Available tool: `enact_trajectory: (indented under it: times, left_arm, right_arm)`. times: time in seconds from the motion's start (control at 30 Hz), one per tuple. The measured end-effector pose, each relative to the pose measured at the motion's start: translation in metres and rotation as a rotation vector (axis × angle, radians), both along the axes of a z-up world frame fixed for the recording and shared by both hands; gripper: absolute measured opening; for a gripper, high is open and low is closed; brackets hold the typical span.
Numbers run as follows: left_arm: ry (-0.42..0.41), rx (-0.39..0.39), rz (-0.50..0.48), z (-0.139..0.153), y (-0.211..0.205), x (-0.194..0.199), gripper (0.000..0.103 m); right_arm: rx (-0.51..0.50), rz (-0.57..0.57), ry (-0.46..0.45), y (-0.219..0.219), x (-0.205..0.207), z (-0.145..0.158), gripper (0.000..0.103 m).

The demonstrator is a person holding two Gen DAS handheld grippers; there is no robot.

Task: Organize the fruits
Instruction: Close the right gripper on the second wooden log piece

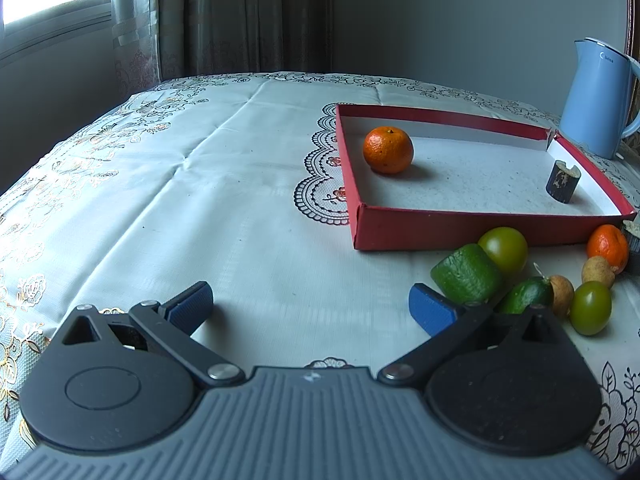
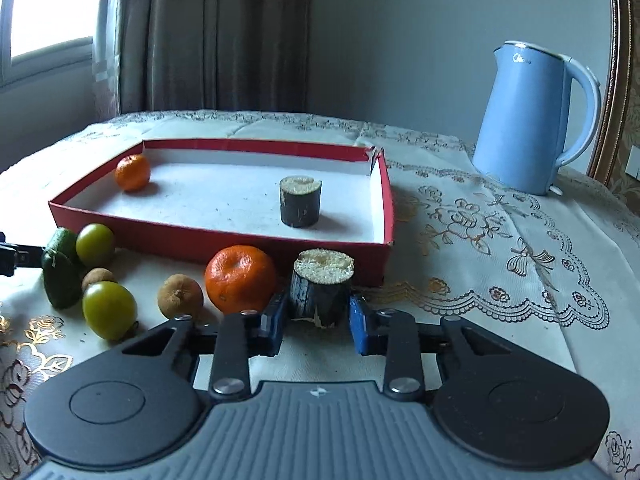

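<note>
Right gripper clamped on a dark cane stub, blue pads tight against both its sides, stub upright on the cloth with the pale cut end facing up. No daylight between pads and bark on the left; right pad looks snug too. Stub sitting just in front of the red tray, right at its near wall.

Touching or nearly touching the stub on the left: a tangerine. Further left, a brown longan, then a green plum, another longan behind it, two dark green fruits and a second plum up against the tray wall. All loose on the cloth, none boxed yet.

Inside the tray: second stub standing upright towards the right side, and another tangerine tucked in the far left corner. Well apart from each other.

Blue kettle far right, off the tray, near the table's back edge.

Left gripper spread wide, nothing between the pads, hovering low over bare cloth. Green pile just off its right finger, closest being the chunky green fruit. Tray further out on the right from there.
</note>
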State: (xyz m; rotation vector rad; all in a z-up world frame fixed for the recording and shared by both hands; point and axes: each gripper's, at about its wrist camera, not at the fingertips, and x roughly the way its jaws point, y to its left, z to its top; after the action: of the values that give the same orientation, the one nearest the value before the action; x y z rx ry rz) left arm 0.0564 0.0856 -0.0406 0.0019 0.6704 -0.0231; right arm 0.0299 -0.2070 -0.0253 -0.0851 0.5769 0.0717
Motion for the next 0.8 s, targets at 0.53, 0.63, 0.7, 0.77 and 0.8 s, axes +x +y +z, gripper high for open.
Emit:
enact_trajectory:
  times: [0.53, 0.63, 0.7, 0.77, 0.8]
  left_arm:
    - [0.000, 0.000, 0.000, 0.000, 0.000, 0.000, 0.103]
    - [0.000, 0.000, 0.000, 0.000, 0.000, 0.000, 0.103]
    - [0.000, 0.000, 0.000, 0.000, 0.000, 0.000, 0.103]
    - [0.000, 0.000, 0.000, 0.000, 0.000, 0.000, 0.103]
    - [0.000, 0.000, 0.000, 0.000, 0.000, 0.000, 0.103]
  right_arm:
    - [0.053, -0.051, -0.099, -0.020, 0.012, 0.043, 0.018]
    - [0.091, -0.074, -0.059, -0.039, -0.002, 0.038, 0.032]
    - [0.132, -0.051, -0.013, -0.049, -0.011, 0.033, 0.059]
    - [0.174, -0.055, -0.016, -0.056, -0.024, 0.029, 0.080]
    - [0.178, -0.059, -0.020, -0.057, -0.028, 0.028, 0.082]
